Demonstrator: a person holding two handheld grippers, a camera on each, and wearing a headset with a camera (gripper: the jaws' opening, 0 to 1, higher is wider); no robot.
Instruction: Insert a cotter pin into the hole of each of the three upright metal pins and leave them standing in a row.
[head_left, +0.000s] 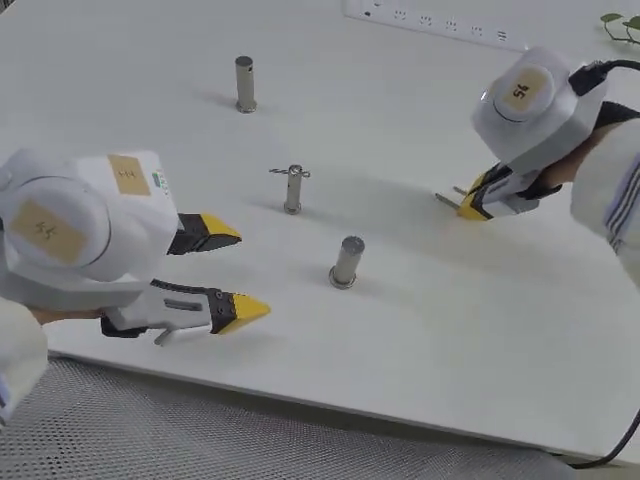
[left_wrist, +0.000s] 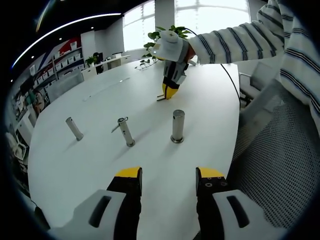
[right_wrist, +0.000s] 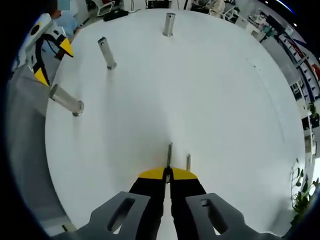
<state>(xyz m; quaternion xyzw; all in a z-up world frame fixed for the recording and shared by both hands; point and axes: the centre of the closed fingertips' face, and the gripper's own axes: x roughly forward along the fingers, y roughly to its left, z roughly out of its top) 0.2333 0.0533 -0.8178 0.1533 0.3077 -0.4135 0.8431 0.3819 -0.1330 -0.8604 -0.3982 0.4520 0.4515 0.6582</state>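
Note:
Three upright metal pins stand in a diagonal row on the white table: the far pin, the middle pin with a cotter pin through its top, and the near pin. My left gripper is open and holds nothing, left of the near pin. My right gripper is down at the table on the right, shut on a cotter pin that sticks out past its tips. A second short metal piece lies just beside it.
A white power strip lies along the table's far edge, with plant leaves at the far right corner. A grey mesh surface is below the table's near edge. A black cable runs off at lower right.

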